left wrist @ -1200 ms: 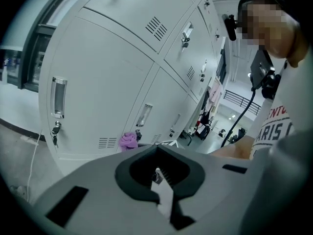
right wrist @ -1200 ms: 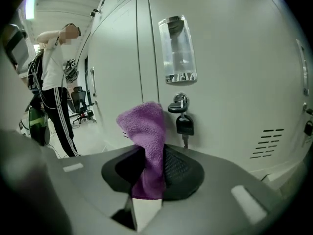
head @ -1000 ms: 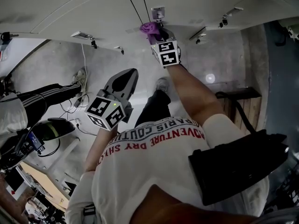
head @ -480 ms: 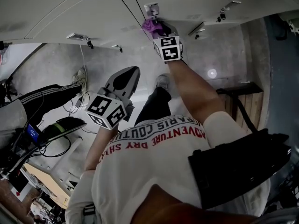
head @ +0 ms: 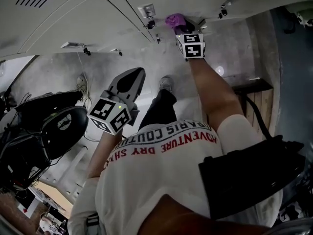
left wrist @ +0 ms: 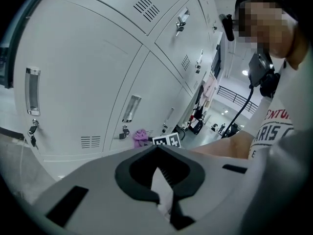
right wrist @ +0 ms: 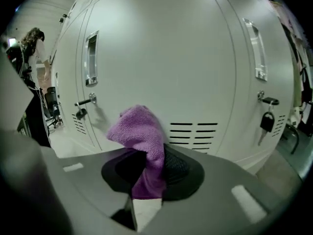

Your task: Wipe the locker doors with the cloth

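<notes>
Shut grey metal locker doors faced the right claw, clamped on a purple woven cloth. The left claw was closed, empty.

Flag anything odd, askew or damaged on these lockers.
Nothing stands out. The locker doors look shut and undamaged; a key hangs from one lock. The right tool grips the cloth; the left tool is shut, empty.

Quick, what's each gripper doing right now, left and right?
Left gripper: closed, nothing between its jaws.
Right gripper: closed on the fuzzy purple cloth.
</notes>
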Available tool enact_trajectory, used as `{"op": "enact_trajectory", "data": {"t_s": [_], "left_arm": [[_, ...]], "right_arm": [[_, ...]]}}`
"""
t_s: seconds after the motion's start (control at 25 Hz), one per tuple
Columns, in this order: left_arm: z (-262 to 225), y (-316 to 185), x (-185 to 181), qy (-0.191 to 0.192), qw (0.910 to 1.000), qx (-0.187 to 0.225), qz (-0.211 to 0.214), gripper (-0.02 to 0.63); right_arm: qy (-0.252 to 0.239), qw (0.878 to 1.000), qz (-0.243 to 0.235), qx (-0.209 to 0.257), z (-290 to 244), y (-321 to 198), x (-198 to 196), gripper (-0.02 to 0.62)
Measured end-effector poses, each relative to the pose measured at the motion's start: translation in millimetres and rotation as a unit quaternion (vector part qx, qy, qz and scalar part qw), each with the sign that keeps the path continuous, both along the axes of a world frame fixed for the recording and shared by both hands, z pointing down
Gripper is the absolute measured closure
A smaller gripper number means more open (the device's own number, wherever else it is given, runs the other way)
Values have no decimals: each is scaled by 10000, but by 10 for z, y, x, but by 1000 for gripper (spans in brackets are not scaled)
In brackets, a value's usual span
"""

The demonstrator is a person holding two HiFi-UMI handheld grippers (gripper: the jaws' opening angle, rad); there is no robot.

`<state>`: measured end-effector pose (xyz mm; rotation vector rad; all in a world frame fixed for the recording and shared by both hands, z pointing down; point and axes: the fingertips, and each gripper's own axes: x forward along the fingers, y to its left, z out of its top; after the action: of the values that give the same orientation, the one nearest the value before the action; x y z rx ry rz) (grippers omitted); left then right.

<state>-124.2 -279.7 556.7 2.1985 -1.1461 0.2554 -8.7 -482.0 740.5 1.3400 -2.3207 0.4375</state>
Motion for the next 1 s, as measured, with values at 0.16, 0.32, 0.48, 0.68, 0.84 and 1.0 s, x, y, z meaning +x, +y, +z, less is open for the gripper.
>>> {"op": "enact_trajectory", "data": {"t_s": [0.16, 0.32, 0.48, 0.68, 0.84, 1.0], "left_arm": [[-8, -35, 63, 16, 10000, 11, 73, 606], [23, -31, 42, -12, 10000, -25, 80, 606], [28, -11, 37, -26, 10000, -27, 92, 606], [-135, 49, 89, -50, 9998, 176, 71, 606], [-517, 292, 198, -23, 9988, 479, 16, 606], [-1083, 842, 512, 75, 9953, 961, -23, 606]], "right_arm": [[165, 9991, 392, -11, 50, -125, 463, 511], [214, 9951, 965, -47, 59, -259, 934, 511], [354, 9941, 1024, -98, 65, -292, 1101, 511], [-229, 9950, 970, -17, -267, -82, 1099, 512], [-808, 9957, 339, 299, -1132, 575, 947, 511], [-1106, 9900, -733, 474, -2175, 1714, 870, 511]]}}
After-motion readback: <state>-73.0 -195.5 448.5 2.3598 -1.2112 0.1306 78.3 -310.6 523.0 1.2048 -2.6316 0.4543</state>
